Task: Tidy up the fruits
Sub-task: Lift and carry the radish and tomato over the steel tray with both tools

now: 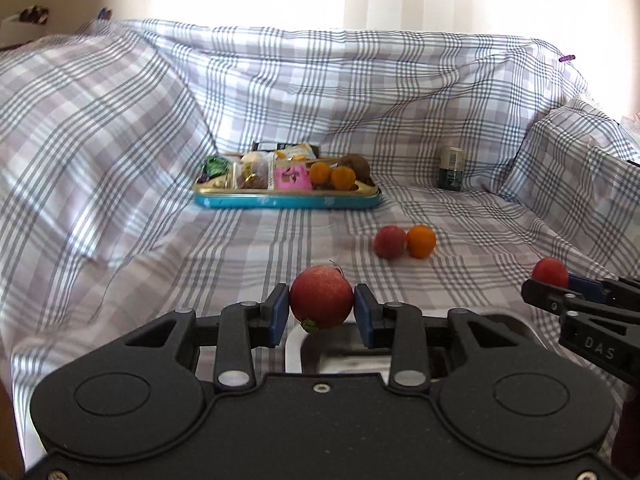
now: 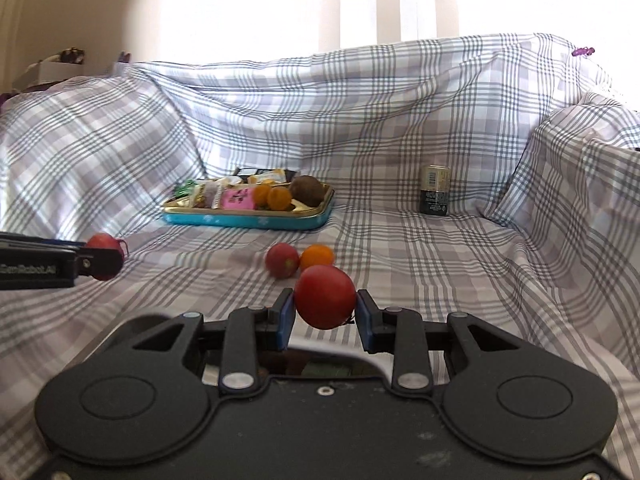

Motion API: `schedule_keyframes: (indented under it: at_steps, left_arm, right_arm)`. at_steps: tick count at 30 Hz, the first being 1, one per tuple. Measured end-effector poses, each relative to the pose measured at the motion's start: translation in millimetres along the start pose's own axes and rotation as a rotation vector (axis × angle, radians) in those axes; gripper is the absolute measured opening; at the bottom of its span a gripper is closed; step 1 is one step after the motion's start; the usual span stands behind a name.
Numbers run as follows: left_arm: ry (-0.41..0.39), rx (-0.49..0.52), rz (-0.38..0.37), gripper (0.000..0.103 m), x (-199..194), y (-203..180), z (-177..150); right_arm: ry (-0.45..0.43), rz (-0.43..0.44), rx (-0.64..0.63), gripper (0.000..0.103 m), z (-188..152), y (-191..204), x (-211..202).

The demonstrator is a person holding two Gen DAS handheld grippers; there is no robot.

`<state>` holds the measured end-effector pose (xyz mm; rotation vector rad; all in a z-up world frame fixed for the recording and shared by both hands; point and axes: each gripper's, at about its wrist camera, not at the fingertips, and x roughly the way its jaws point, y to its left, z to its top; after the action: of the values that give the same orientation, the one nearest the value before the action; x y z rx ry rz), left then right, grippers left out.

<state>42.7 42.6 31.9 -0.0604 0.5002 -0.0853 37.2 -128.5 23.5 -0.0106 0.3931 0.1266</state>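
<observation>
My left gripper (image 1: 321, 307) is shut on a red apple (image 1: 321, 297) with a stem, held above a white compartment tray (image 1: 304, 350) just below it. My right gripper (image 2: 325, 307) is shut on a red fruit (image 2: 325, 295); the tray's white rim (image 2: 320, 347) shows under it. Each gripper appears in the other's view: the right one (image 1: 538, 280) with its red fruit (image 1: 550, 271), the left one (image 2: 105, 258) with its apple (image 2: 102, 240). A red fruit (image 1: 389, 242) and an orange (image 1: 421, 241) lie touching on the checked cloth; they also show in the right wrist view, the red fruit (image 2: 282, 260) and the orange (image 2: 317, 256).
A blue tin tray (image 1: 288, 200) at the back holds snack packets, two small oranges (image 1: 333, 176) and a brown fruit (image 1: 356, 166); it also shows in the right wrist view (image 2: 248, 220). A dark can (image 1: 452, 168) stands at the back right. The checked cloth rises on all sides.
</observation>
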Motion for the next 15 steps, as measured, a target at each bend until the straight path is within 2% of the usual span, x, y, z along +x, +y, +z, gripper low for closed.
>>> schedule_keyframes:
  at_steps: [8,15]
  left_arm:
    - [0.003,-0.033,-0.001,0.044,-11.8,1.3,-25.0]
    - [0.018,-0.016,-0.007,0.044,-5.1,-3.8,-27.3]
  right_arm:
    - [-0.007,0.028,0.013,0.033,-23.1,9.2,-44.0]
    - [0.035,0.019,0.058,0.034,-33.3,12.3,-39.3]
